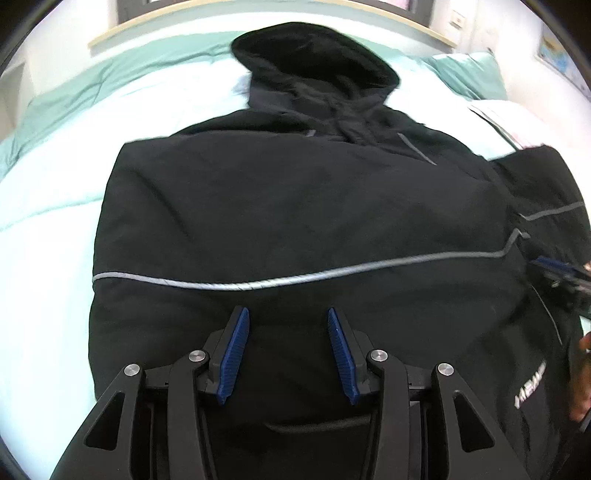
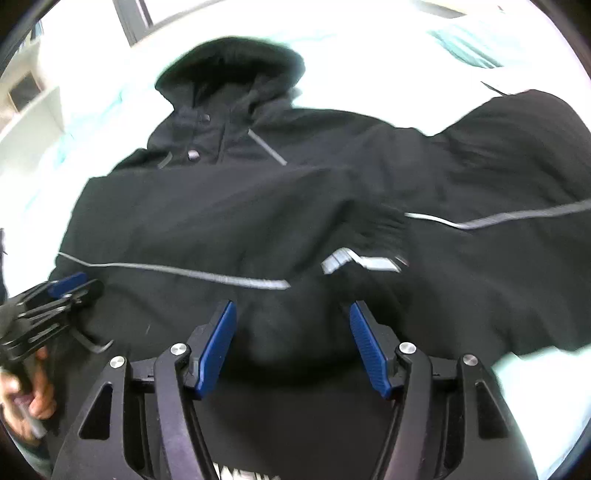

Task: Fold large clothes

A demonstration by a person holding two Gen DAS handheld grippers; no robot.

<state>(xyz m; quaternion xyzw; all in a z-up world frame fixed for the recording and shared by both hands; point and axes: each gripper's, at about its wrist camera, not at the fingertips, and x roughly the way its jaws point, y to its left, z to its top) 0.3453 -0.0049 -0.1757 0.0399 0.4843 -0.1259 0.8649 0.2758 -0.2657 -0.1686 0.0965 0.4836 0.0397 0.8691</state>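
Observation:
A large black hooded jacket (image 1: 295,206) with a grey reflective stripe lies flat on the bed, hood (image 1: 314,62) pointing away. Its left side is folded over the body. It also shows in the right wrist view (image 2: 258,221), where the right sleeve (image 2: 517,155) spreads out to the right. My left gripper (image 1: 288,317) is open and empty, just above the jacket's lower part. My right gripper (image 2: 291,310) is open and empty over the jacket's lower middle. The right gripper also shows at the right edge of the left wrist view (image 1: 561,273), the left gripper at the left of the right wrist view (image 2: 66,284).
The bed has a pale blue cover (image 1: 48,229) and a teal sheet (image 1: 92,92) toward the wooden headboard (image 1: 155,18). A teal pillow (image 1: 469,70) lies at the far right. White papers (image 1: 498,122) lie beside the jacket's right shoulder.

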